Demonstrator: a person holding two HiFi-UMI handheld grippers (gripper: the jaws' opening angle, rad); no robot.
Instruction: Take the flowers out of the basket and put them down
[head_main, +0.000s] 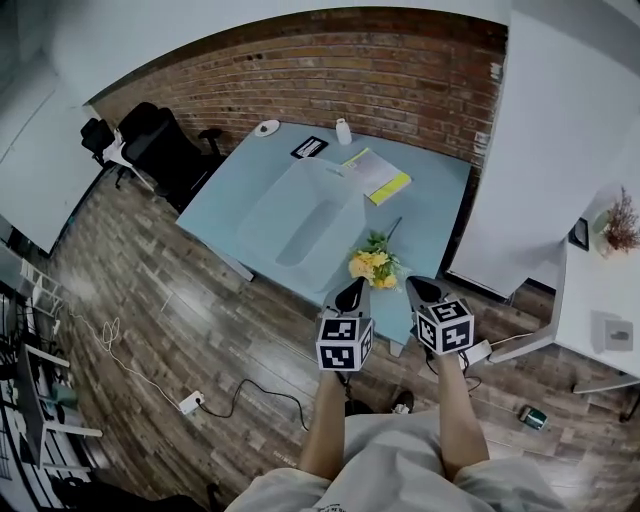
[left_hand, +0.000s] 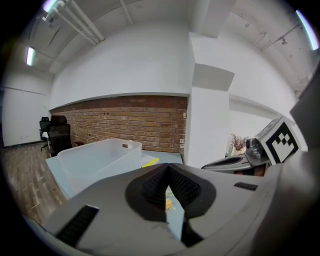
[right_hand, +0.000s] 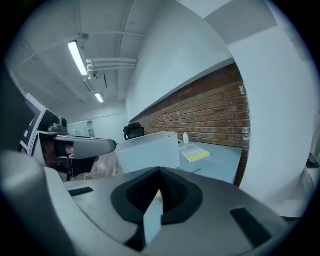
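A bunch of yellow flowers (head_main: 374, 264) with green leaves lies on the light blue table (head_main: 440, 190), near its front edge and outside the translucent white basket (head_main: 290, 190). The basket looks empty from above. My left gripper (head_main: 352, 290) hovers just short of the flowers, shut, with nothing in it. My right gripper (head_main: 422, 288) hangs beside it on the right, also shut and empty. In the left gripper view the basket (left_hand: 95, 160) stands ahead to the left, and a sliver of the flowers (left_hand: 169, 204) shows past the closed jaws. In the right gripper view the basket (right_hand: 150, 150) stands straight ahead.
A yellow-edged notebook (head_main: 378, 180), a small white bottle (head_main: 343, 131) and a black card (head_main: 309, 147) lie at the table's far side. Black office chairs (head_main: 150, 145) stand at its left. A power strip with cable (head_main: 190, 403) lies on the wooden floor. A white shelf (head_main: 600, 300) is on the right.
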